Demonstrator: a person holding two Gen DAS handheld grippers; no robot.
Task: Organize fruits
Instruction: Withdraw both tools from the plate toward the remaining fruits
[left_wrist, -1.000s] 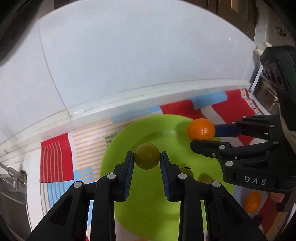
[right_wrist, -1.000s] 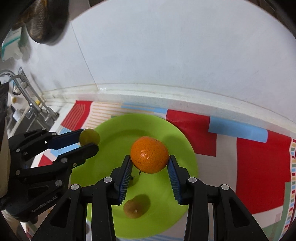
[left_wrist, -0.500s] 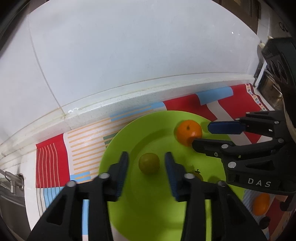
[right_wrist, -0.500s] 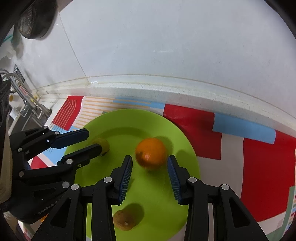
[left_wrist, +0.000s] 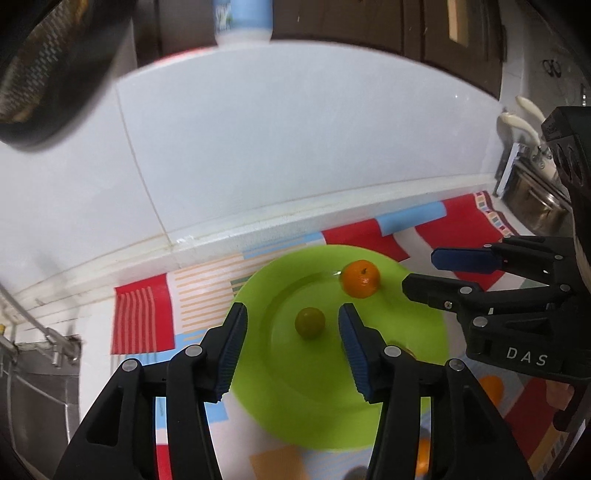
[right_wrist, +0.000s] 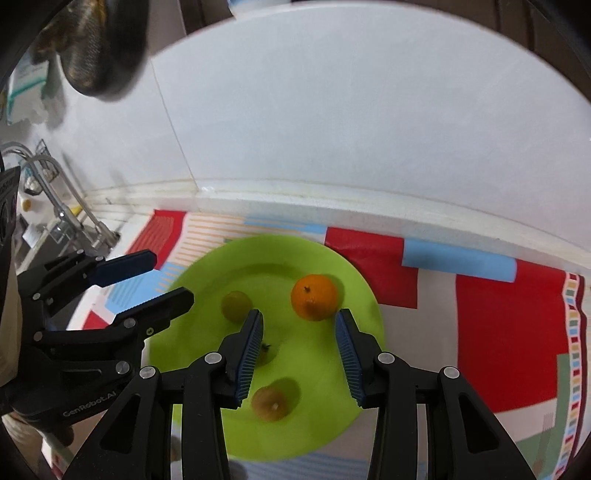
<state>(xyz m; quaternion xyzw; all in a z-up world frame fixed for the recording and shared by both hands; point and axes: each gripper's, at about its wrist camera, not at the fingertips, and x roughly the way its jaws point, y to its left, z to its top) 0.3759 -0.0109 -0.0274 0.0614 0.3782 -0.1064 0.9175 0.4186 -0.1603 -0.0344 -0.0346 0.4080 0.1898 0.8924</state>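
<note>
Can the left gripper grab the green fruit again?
Probably yes. The left gripper has just been opening, and the green fruit lies on the plate ahead of its open jaws. Nothing sits between them; the orange and right gripper are off to the side.

My left gripper hangs above the green plate, its jaws just spread wider with nothing between them. 4 fruits block the plate: a green one below me, an orange toward the wall, a brownish one near the front rim, 1 more half hidden by my right finger. My right gripper, jaws apart, crowds that side. The patterned mat beyond it lies bare. The white wall closes off the back.
</note>
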